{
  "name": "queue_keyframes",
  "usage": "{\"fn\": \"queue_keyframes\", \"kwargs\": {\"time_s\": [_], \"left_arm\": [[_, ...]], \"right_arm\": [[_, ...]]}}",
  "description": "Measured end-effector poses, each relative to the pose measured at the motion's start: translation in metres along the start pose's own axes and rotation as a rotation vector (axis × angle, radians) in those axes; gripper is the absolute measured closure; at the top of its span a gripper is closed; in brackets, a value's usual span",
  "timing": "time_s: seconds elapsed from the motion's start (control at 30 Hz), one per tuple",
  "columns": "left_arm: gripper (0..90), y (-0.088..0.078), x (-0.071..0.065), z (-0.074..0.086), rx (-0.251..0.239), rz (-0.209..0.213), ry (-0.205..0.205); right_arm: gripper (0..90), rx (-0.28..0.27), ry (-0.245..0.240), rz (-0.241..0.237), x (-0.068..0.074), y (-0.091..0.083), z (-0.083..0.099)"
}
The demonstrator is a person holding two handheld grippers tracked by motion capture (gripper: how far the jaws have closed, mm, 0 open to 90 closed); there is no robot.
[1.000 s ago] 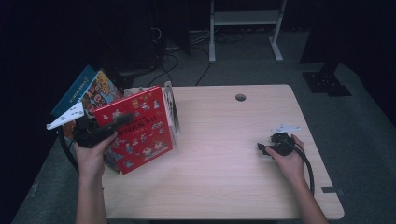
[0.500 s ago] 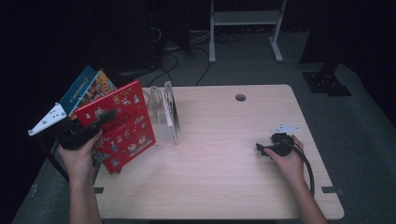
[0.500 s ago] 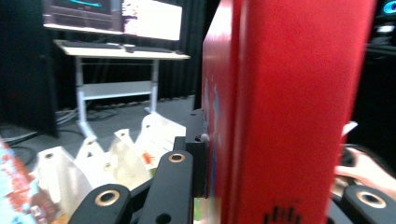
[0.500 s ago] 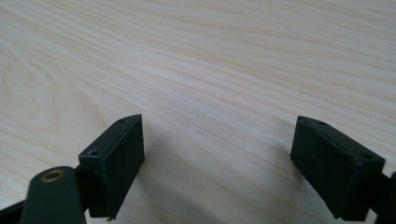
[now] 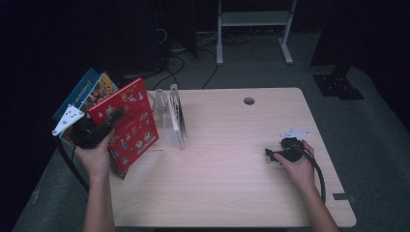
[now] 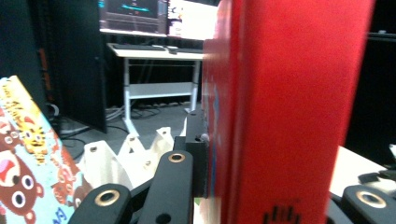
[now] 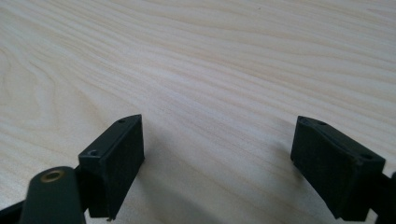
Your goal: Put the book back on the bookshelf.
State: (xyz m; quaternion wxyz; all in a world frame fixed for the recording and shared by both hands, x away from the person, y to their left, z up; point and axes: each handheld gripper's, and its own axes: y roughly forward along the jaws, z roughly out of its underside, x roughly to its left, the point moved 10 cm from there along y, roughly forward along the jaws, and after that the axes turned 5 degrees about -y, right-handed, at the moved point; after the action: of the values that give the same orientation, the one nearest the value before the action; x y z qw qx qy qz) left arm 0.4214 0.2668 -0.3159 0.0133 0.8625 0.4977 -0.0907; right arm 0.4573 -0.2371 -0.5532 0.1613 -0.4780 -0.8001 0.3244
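A: Dark room, cables and a white desk frame [image 5: 254, 19] on the floor behind a pale wood worktop [image 5: 227, 183]. Left side first?

B: Left gripper [image 5: 112, 118] clamped on the red book [image 5: 128, 125]. Book upright, tilted a bit, lower corner at the worktop's left edge. In the left gripper view the red cover [image 6: 285, 102] sits right between the jaws, one jaw pressed flat to its face.

A: Anything around it?

B: Behind the left gripper, further out past the worktop's edge, a second picture book [image 5: 89, 89], blue with cartoon animals; same book shows left of the jaws in the left gripper view [image 6: 28, 158]. Just beyond the red book, a clear wire book stand [image 5: 173, 116], close to it; can't tell if touching.

A: Right side?

B: Right gripper [image 5: 269, 154] low on the worktop, well apart from the book. Jaws have just been opening and stand wide apart, nothing between them, bare wood grain [image 7: 219, 93] ahead. Hand [image 5: 300, 166] wrapped round the body, cable [image 5: 319, 179] trailing back toward the person.
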Motion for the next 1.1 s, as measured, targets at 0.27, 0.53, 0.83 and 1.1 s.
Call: {"fn": "queue_keyframes", "kwargs": {"time_s": [0.27,0.53,0.83,1.1], "left_arm": [[79.4,0.023,0.014,0.013,0.000,-0.064,-0.003],[79.4,0.045,0.032,0.021,-0.002,-0.131,-0.003],[79.3,0.065,0.048,0.026,-0.021,-0.155,-0.025],[79.3,0.078,0.056,0.031,-0.031,-0.180,-0.016]], "right_arm": [[16.1,0.000,0.000,-0.001,0.000,0.000,0.000],[16.0,0.000,-0.002,-0.002,0.000,0.000,0.000],[15.9,0.001,-0.003,-0.004,0.000,0.000,0.000],[15.9,0.000,-0.004,-0.004,0.000,0.000,0.000]]}}
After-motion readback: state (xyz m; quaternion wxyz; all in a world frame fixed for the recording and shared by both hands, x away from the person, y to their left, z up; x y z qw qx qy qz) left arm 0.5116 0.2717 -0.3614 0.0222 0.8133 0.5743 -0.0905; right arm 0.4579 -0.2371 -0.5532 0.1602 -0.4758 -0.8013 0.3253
